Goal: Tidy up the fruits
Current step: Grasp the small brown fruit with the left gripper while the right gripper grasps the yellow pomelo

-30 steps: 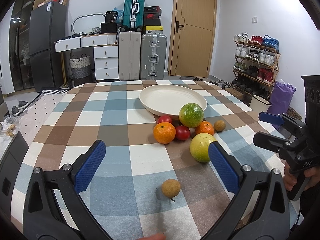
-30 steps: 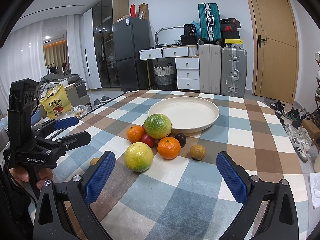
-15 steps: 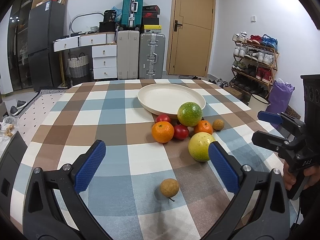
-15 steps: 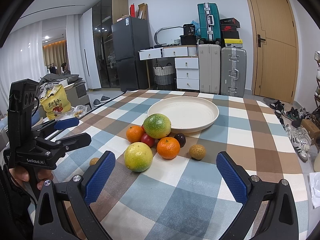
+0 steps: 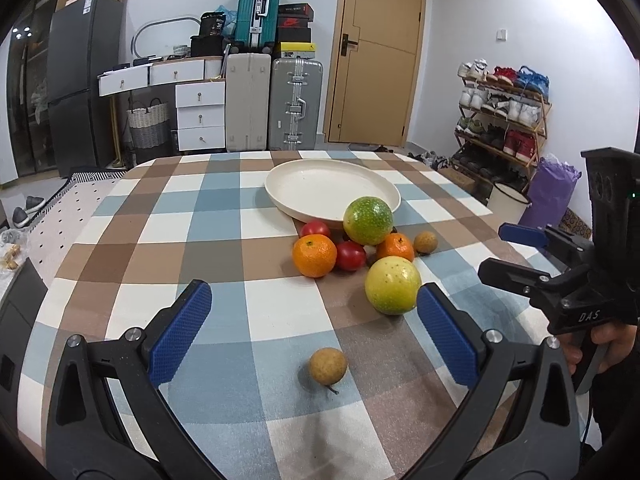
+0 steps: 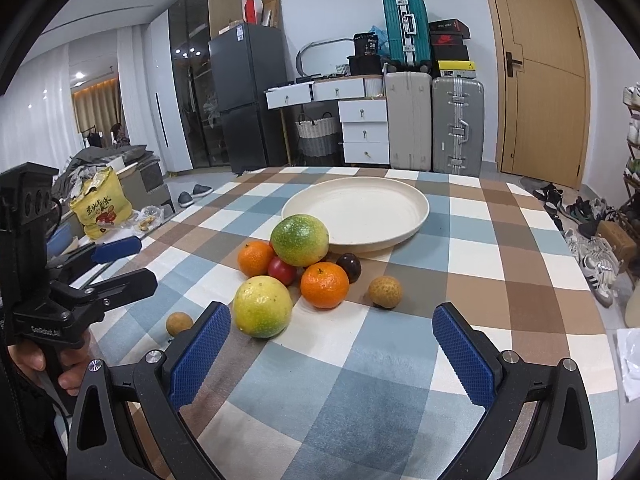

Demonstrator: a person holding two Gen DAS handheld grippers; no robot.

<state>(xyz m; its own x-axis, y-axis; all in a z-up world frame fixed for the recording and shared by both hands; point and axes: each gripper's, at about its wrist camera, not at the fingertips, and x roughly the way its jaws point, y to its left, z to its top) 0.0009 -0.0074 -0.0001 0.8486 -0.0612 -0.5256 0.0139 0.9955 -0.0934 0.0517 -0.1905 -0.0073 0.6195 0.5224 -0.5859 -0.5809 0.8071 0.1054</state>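
While both my grippers hover over the checked table point(image 5: 132, 240), nothing is gripped: the left gripper point(image 5: 314, 332) gapes wide with a small brown fruit point(image 5: 327, 366) low in centre frame between its pads, and the right gripper point(image 6: 332, 350) is spread just as wide, bare cloth between its fingers. The fruit pile (oranges, tomatoes, a green one point(image 6: 299, 240) on top) sits mid-frame, touching the cream plate point(image 6: 416, 216) behind. A yellow fruit point(image 6: 262, 312) lies nearest.

We hold our left gripper point(image 5: 314, 334) and right gripper point(image 6: 332, 348) level, side by side, jaws spread wide on nothing, 1 hand point(image 6: 48, 368) gripping each handle.
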